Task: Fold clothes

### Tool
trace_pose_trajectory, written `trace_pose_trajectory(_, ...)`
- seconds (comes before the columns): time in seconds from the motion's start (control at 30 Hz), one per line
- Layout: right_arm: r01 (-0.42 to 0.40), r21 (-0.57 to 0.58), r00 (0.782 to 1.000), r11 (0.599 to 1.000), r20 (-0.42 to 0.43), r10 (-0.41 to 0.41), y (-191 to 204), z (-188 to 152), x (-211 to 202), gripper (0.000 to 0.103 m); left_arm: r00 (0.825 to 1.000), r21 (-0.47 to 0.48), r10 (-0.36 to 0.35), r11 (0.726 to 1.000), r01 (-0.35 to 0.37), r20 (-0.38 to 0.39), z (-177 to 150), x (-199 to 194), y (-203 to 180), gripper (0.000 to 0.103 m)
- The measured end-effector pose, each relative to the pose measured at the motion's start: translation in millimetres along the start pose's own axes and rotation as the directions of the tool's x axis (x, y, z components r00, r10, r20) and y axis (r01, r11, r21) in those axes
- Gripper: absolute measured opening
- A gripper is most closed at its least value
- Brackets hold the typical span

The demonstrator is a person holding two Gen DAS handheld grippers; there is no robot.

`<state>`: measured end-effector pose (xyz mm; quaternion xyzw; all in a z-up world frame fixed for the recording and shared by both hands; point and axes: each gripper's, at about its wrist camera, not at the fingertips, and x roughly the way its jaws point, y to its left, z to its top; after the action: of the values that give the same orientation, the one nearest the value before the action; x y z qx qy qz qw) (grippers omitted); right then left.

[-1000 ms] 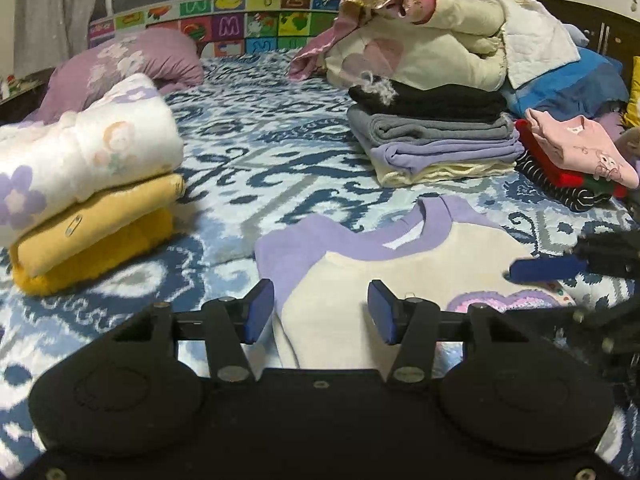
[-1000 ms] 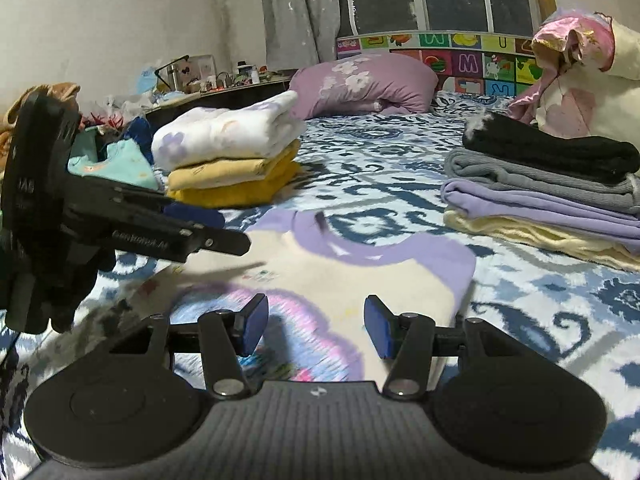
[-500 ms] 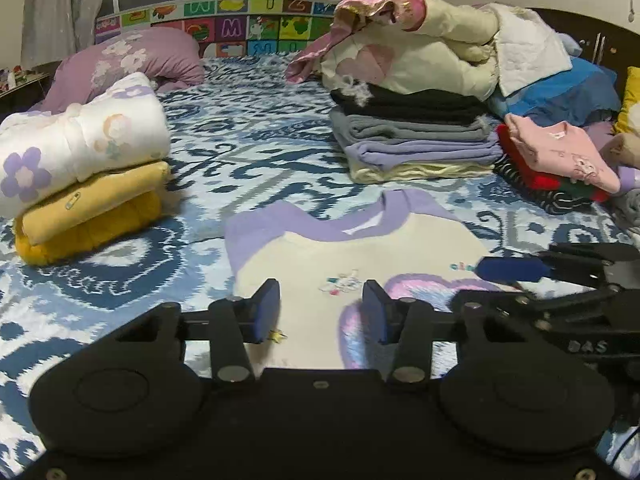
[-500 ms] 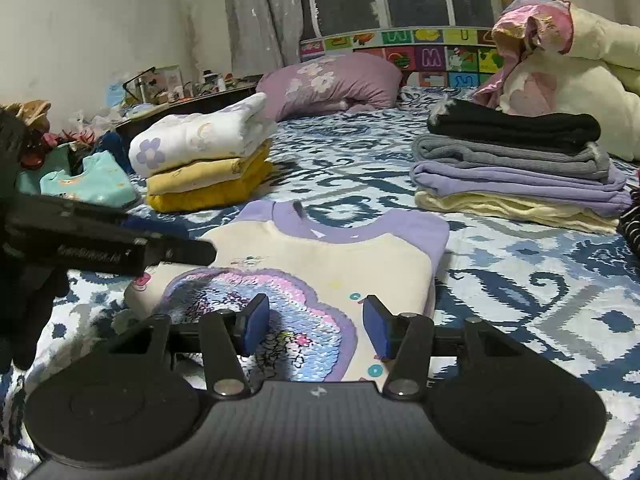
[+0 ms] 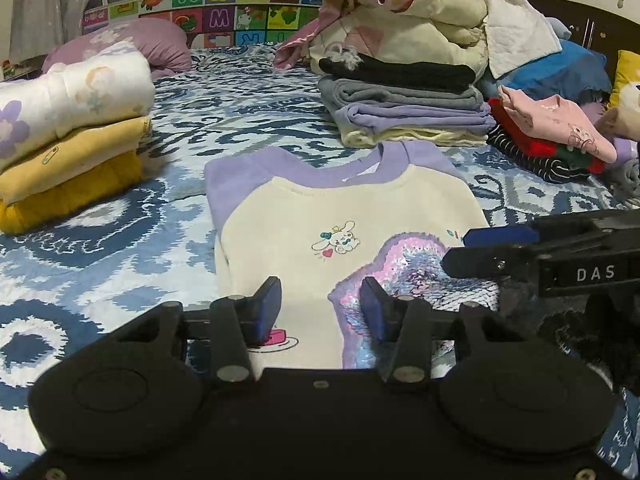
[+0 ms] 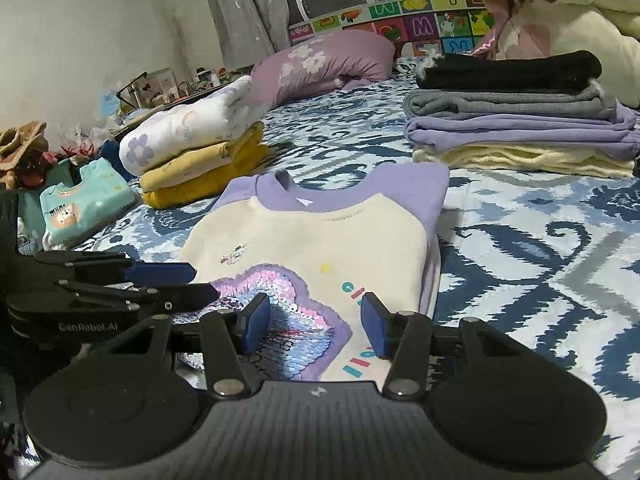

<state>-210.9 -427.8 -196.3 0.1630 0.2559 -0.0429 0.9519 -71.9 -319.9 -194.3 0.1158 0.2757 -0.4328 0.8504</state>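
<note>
A cream sweatshirt (image 5: 340, 216) with purple shoulders and a sequin patch lies flat on the bed, sleeves tucked under, collar away from me; the right wrist view shows the sweatshirt (image 6: 320, 236) too. My left gripper (image 5: 320, 310) hovers open over its near hem, nothing between the pads. My right gripper (image 6: 314, 322) is open above the sequin patch (image 6: 280, 320), also empty. Each gripper shows in the other's view: the right gripper (image 5: 496, 236) at the sweatshirt's right edge, the left gripper (image 6: 160, 274) at its left edge.
Folded stacks flank the sweatshirt: white, yellow and mustard pile (image 5: 68, 132) on the left, black, grey, purple and cream pile (image 5: 404, 108) on the right. Loose clothes (image 5: 552, 132) lie far right, a heap of bedding (image 5: 420, 24) behind, a teal top (image 6: 84, 204) at the bed's left edge.
Both grippers have drawn back toward the sweatshirt's near hem and lifted slightly, bringing the printed front and sequin patch into view. Both stay open.
</note>
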Motion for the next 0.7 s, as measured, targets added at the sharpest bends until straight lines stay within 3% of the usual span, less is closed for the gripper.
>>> trace_pose_trajectory(0.07, 0.014, -0.023, 1.0, 1.0, 0.0, -0.014, 4.6, -0.9, -3.1, 0.05, 1.0, 0.013, 0.001, 1.0, -0.001, 0.008, -1.1, -0.6, -1.3, 0.044)
trace_pose_trajectory(0.2, 0.029, -0.028, 1.0, 0.999, 0.001, -0.029, 8.1, -1.4, -11.7, 0.049, 0.999, -0.054, -0.021, 0.998, 0.022, 0.029, 7.4, -15.4, 7.9, 0.047)
trace_pose_trajectory(0.3, 0.036, -0.016, 0.999, 0.999, 0.012, -0.036, 8.3, -0.9, -17.3, 0.05, 0.999, -0.067, 0.006, 0.998, -0.003, 0.046, 9.4, -25.8, 10.5, 0.048)
trace_pose_trajectory(0.53, 0.052, 0.014, 0.998, 0.999, 0.035, -0.052, 8.8, 0.2, -30.3, 0.052, 0.999, -0.09, 0.04, 0.995, -0.039, 0.01, 16.7, -34.4, 7.6, 0.066)
trace_pose_trajectory(0.7, 0.06, 0.051, 0.997, 0.997, 0.035, -0.062, 8.3, -0.1, -32.9, 0.06, 0.998, -0.1, 0.063, 0.993, -0.064, -0.021, 17.0, -38.5, 9.7, 0.068)
